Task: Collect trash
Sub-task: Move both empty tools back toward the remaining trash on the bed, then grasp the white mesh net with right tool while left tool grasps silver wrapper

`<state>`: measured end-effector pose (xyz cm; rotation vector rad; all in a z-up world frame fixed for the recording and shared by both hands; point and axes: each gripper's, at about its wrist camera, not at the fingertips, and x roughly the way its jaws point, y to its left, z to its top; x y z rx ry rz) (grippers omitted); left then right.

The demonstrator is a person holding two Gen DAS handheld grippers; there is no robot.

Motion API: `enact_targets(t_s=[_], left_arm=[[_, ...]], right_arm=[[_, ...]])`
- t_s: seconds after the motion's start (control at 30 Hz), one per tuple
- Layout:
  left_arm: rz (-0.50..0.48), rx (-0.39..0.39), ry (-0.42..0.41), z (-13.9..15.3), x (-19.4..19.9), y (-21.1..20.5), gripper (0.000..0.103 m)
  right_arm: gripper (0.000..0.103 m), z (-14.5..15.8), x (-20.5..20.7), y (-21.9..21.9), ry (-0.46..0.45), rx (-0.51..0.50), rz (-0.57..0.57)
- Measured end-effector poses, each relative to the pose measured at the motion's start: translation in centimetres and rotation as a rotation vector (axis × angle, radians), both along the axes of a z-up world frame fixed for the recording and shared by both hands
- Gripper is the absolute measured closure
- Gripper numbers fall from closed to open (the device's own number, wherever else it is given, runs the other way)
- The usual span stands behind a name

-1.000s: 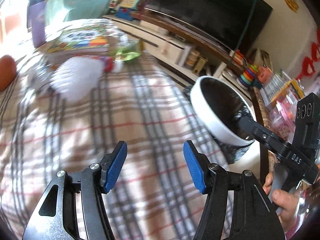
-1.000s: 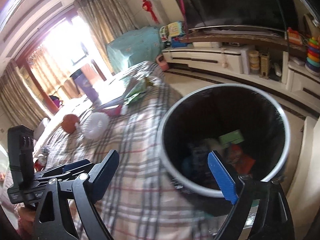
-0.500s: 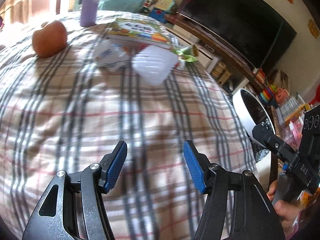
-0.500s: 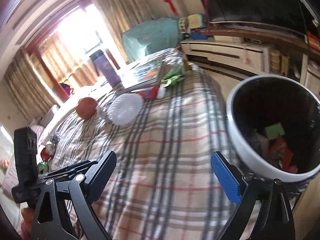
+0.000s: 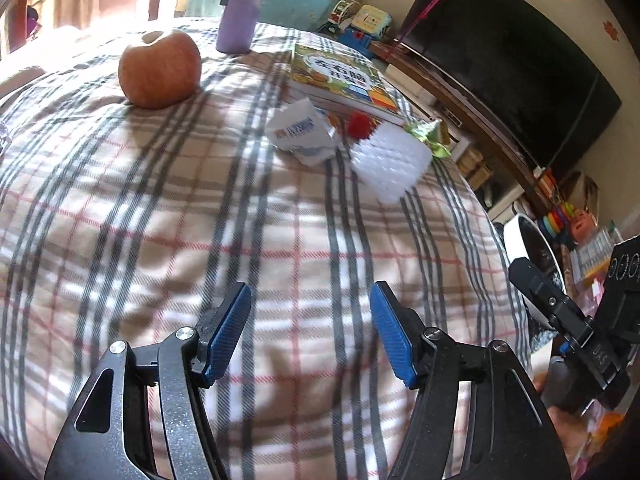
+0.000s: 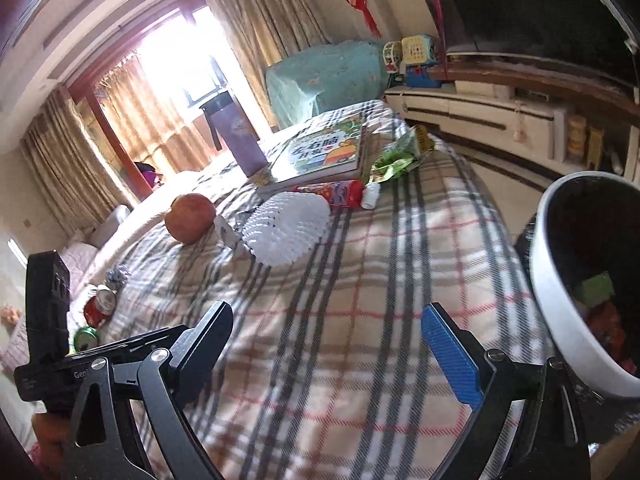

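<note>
My left gripper (image 5: 310, 332) is open and empty above the plaid cloth. My right gripper (image 6: 336, 348) is open and empty too, beside the white-rimmed trash bin (image 6: 560, 308), which holds wrappers. On the cloth ahead lie a white foam fruit net (image 5: 390, 164) (image 6: 286, 226), a crumpled white wrapper (image 5: 300, 136), a red wrapper (image 6: 340, 193), a small white bottle (image 6: 371, 196) and a green wrapper (image 5: 430, 136) (image 6: 400, 156). The bin's rim shows in the left wrist view (image 5: 516, 240), partly behind the right gripper.
An apple (image 5: 160, 70) (image 6: 191, 218), a purple bottle (image 5: 240, 12) (image 6: 236, 140) and a picture book (image 5: 340, 76) (image 6: 324, 152) stand on the table. Cans (image 6: 98, 308) lie at the far left. A TV cabinet (image 6: 500, 112) runs along the right.
Both grippers have swung away from the bin toward the table's far end. The bin has slid to the right edge of both views; the apple, wrappers and foam net now sit closer and nearer the centre.
</note>
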<state>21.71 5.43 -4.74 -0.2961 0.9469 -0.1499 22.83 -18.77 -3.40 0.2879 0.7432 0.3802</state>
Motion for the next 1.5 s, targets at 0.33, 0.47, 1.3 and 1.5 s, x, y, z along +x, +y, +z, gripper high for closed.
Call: enact_targets(t_s=[0.33, 0.47, 1.3, 1.5], left_arm=[[0.049, 0.009, -0.023, 1.4, 4.4, 1.6, 0.035], [0.066, -0.010, -0.037, 1.9, 6.7, 2.0, 0.035], [-0.087, 0.001, -0.062, -0.7, 12.0, 0.7, 0.079], [-0.113, -0.011, -0.088, 1.1, 6.5, -0.5, 0.080]], right_arm=[[0.008, -0.6, 4.1, 1.0, 0.063, 0.045, 0.007], [0.018, -0.5, 5.8, 1.7, 0.054, 0.069, 0.021], [0.092, -1.4, 6.6, 1.6, 0.045, 0.150, 0.101], [0.092, 0.1, 2.0, 0.1, 0.024, 0.086, 0.039]])
